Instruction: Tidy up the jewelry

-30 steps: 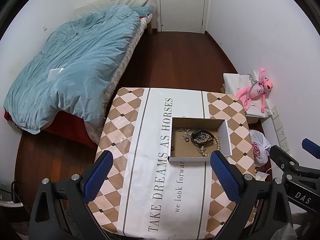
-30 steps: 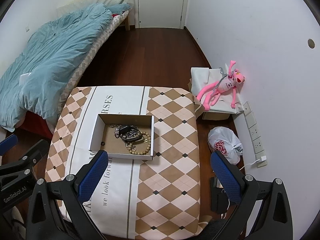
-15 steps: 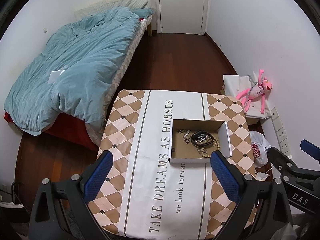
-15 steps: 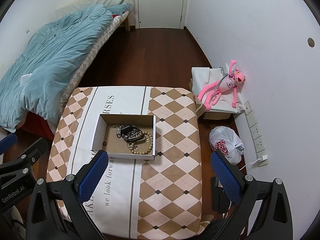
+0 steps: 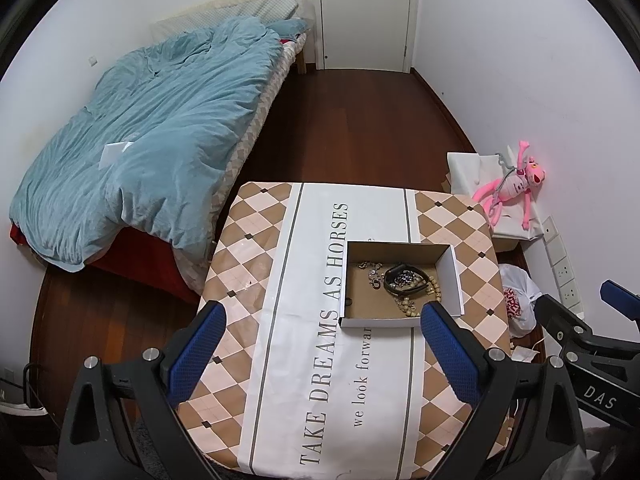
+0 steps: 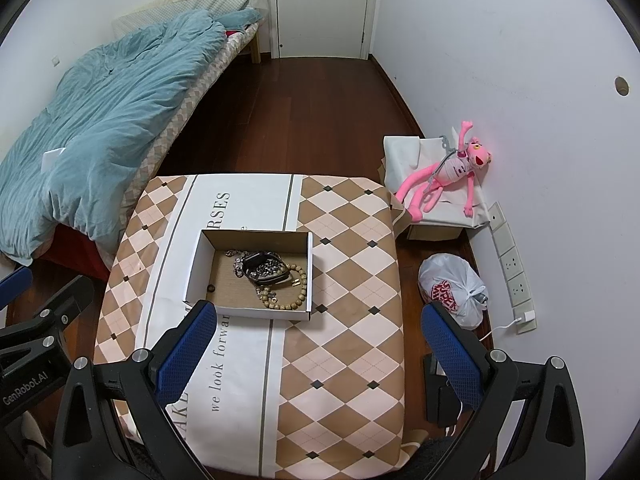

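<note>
Left wrist view: high above the desk's (image 5: 280, 280) near edge, facing down and forward toward the door (image 5: 366, 14). Right wrist view: same height and heading, offset rightward. Shared: desk, box (image 6: 196, 264), bed (image 6: 100, 120), door.

Home bedroom, unmade bed (image 5: 152, 128) with blue duvet, door (image 5: 366, 12), plush toy (image 6: 448, 172)

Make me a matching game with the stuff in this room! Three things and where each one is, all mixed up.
Things:
1. pink plush toy
2. wooden bead bracelet
3. blue duvet

Places:
A. on the bed
B. inside the cardboard box
C. on a white-covered box by the wall

Pairs: 1-C, 2-B, 3-A
</note>
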Demonstrator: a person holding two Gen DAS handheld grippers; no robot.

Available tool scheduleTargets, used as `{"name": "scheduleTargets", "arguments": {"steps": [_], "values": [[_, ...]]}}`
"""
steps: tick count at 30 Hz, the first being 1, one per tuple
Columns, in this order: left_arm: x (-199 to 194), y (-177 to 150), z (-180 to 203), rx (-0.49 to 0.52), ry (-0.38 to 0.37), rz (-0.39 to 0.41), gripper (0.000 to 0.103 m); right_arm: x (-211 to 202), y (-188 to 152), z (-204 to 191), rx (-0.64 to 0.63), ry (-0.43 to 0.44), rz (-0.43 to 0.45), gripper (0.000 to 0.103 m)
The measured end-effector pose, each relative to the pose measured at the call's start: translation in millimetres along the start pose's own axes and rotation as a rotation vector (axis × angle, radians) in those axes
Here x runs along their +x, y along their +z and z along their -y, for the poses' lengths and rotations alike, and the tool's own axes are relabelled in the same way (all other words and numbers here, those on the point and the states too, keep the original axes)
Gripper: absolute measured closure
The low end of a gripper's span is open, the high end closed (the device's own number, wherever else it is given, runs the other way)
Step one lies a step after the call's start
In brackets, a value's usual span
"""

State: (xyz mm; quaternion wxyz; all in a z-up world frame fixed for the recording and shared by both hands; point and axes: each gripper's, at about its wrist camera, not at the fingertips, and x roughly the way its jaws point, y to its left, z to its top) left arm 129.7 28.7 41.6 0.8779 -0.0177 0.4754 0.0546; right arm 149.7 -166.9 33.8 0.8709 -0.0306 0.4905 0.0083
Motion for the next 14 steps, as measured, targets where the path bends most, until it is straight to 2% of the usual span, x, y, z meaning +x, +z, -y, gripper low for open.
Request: {"name": "scheduleTargets", "arguments": {"steps": [14], "values": [[-1.7, -0.9, 3.1, 0.0, 0.0, 0.009, 0.004, -0.7, 0.8, 0.6, -0.002, -0.002, 0.0, 0.0]]}}
